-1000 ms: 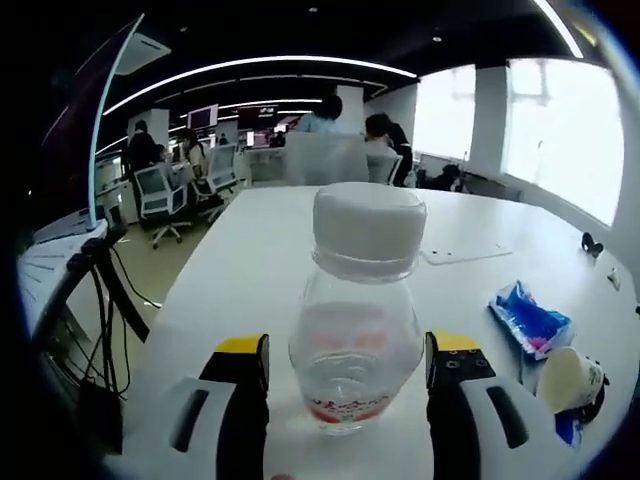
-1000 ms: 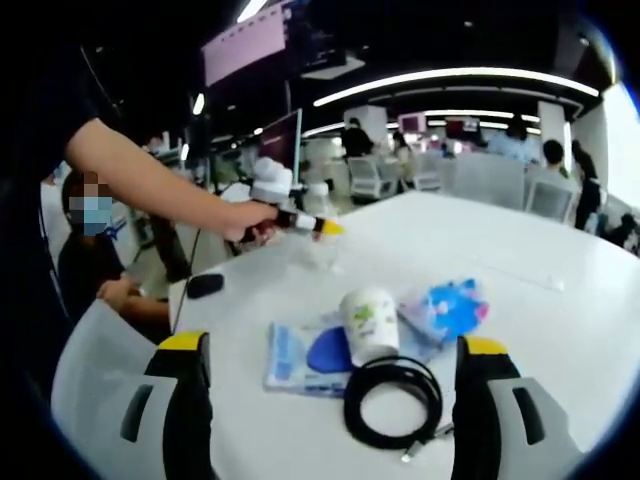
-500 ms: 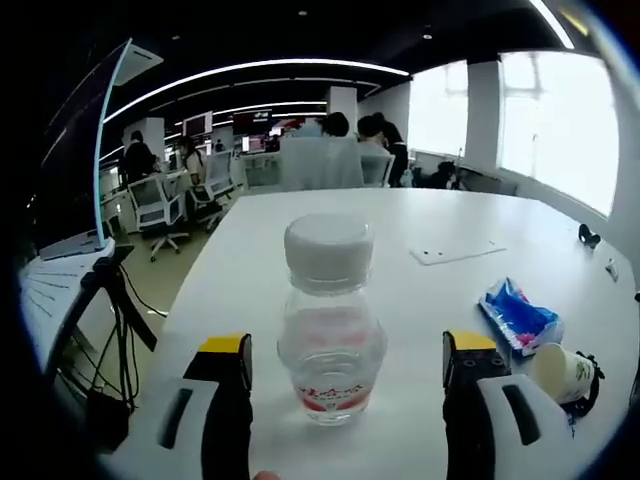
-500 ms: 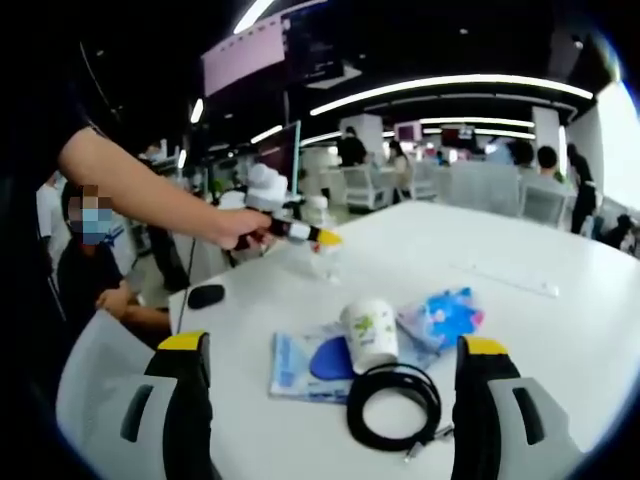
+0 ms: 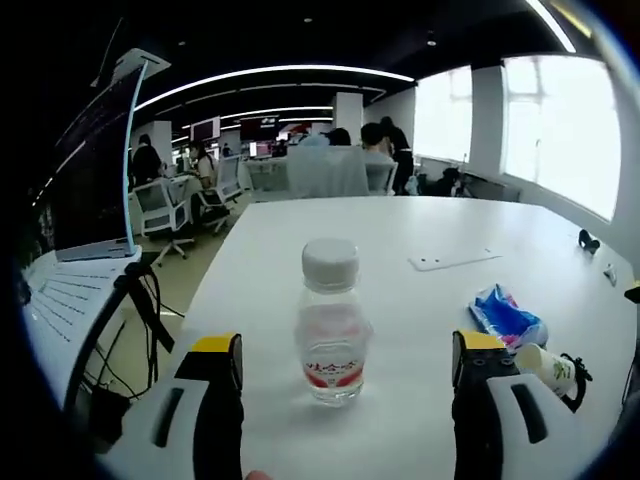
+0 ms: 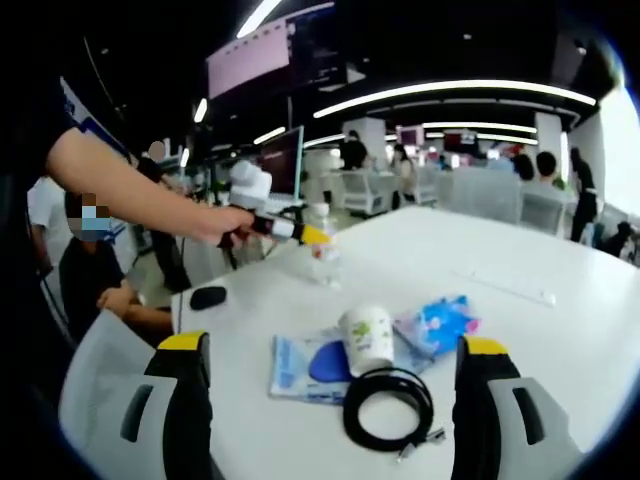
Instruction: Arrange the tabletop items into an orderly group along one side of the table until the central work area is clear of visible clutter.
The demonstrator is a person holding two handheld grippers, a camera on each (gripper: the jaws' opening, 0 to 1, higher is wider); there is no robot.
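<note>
The left gripper (image 5: 340, 420) gapes empty around nothing, the bottle (image 5: 331, 320) standing upright apart near the table (image 5: 400, 230) edge — apparently its tidy spot — while the right gripper (image 6: 330, 420), open and empty, faces cup (image 6: 367, 338), cable (image 6: 388, 408) and packets (image 6: 435, 325) mid-table.

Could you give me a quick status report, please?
Both grippers open. Left gripper behind upright bottle, not gripping. Right gripper over cable, cup, blue packs. Nothing blocking.
</note>
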